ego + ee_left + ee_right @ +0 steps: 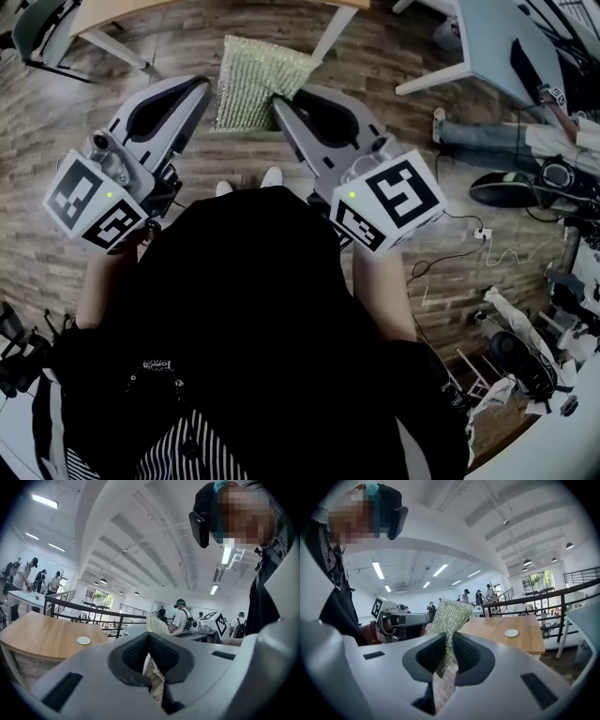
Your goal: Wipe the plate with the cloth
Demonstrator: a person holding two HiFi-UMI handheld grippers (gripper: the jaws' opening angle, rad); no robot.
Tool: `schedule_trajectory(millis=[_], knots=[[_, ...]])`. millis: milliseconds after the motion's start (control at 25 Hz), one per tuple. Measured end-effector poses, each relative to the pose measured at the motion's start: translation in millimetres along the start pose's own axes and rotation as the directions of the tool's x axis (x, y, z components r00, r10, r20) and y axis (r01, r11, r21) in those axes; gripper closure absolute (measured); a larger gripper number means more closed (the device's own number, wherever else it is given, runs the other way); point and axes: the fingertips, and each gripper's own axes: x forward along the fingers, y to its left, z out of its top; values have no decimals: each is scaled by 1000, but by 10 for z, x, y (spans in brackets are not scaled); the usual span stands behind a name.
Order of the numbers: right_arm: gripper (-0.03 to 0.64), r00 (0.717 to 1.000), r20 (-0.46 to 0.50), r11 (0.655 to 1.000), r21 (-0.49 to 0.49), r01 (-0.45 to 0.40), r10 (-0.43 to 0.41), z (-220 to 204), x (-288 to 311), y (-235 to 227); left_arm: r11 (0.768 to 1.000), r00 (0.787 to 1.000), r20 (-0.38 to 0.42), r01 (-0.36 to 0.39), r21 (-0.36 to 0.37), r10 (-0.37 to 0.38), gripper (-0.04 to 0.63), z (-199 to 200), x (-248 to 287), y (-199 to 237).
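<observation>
A green glittery cloth (258,80) sticks out ahead of my right gripper (281,103), which is shut on one corner of it; in the right gripper view the cloth (450,616) fans up from between the jaws. My left gripper (204,86) is held level with it, jaws shut with nothing clearly between them. From the left gripper (149,637) the cloth (158,623) shows just beyond the tips, to the right. A small white plate (84,640) lies on a wooden table (42,639) some way off; the plate (511,633) also shows in the right gripper view.
I stand on a wood floor (112,253). The table's white legs (333,33) are just ahead. A black railing (93,611) runs behind the table. At right, a white desk (487,47), a person's legs (487,136) and cables (459,253). Other people stand around the room.
</observation>
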Motion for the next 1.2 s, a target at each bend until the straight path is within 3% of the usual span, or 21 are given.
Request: schedule_trajectory(millis=[280,600,840,1200], knots=[[574,999,-8,999,28,-34,34,-165,-140,-396,1000,999,-46,18,-17,-19,604,-151,497,-133],[574,998,-30,998,40,-52,53,-158,36,-611,1000,997,-72,-7,-27,5,604,-174,627,124],[574,998,-58,1000,-2,16,-16,-20,253,-916,998,998,-37,42,-38,-44,604,-106,913,455],[574,991,-73,993,-34,111,-114,405,860,-1450,990,990,-18,142,-6,-142,604,325,1377,1242]])
